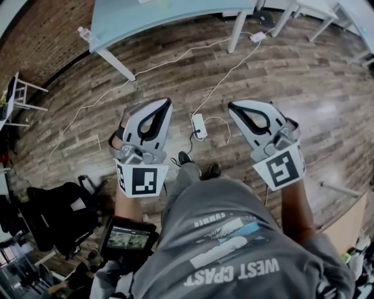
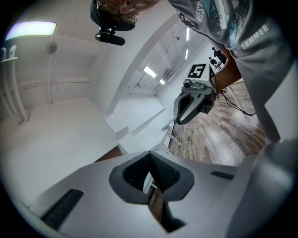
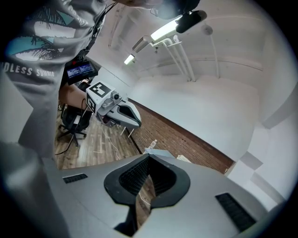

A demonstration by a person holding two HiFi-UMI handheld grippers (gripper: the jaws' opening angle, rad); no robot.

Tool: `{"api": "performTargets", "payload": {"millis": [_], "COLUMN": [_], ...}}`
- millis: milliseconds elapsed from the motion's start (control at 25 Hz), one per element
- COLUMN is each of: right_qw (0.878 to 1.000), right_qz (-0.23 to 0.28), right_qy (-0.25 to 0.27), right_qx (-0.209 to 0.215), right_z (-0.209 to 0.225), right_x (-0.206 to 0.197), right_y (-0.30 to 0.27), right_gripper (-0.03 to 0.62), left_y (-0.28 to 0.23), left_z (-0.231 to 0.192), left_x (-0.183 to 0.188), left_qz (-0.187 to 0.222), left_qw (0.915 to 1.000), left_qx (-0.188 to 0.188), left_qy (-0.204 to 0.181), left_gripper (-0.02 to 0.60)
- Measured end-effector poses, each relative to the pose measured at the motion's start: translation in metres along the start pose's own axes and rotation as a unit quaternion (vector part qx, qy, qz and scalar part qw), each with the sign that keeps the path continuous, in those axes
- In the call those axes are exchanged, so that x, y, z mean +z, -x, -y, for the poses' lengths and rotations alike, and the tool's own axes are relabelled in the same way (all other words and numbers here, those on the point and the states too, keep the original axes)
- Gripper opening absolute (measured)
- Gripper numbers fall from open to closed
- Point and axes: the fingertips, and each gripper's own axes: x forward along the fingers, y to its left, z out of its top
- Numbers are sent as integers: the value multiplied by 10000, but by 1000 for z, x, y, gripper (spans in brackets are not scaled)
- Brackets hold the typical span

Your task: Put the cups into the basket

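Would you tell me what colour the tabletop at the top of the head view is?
The tabletop is pale blue-green, clearest in the head view.

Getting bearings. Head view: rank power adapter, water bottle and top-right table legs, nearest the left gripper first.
1. Power adapter, on the floor just right of the left gripper.
2. Water bottle, on the corner of the table, upper left.
3. Table legs, far top right.

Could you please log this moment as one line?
left tongs: shut, empty | right tongs: shut, empty | cups, basket: not in view
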Motion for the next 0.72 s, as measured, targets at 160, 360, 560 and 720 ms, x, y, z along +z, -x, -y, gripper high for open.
{"api": "performTargets", "payload": {"millis": [160, 360, 560, 720], "right_qw": [9998, 9992, 9987, 9987], "right_qz": [-116, -260, -360, -405], "right_qy": [42, 52, 56, 20], "right_qx": [-165, -306, -345, -316], "right_z": [13, 27, 43, 51], "right_x": [3, 9, 7, 1], "right_y": [-24, -61, -88, -97], "right_gripper": [12, 13, 12, 12], "left_y": [-13, -22, -43, -53], "left_z": [-28, -57, -74, -77], "left_x": [-15, -40, -62, -66], "left_qz": [260, 448, 505, 523], "left_qw": [9997, 9989, 9984, 9981], "left_qx": [-35, -128, -228, -305], "left_qy": [-5, 15, 88, 102], "left_gripper": [2, 2, 2, 2]}}
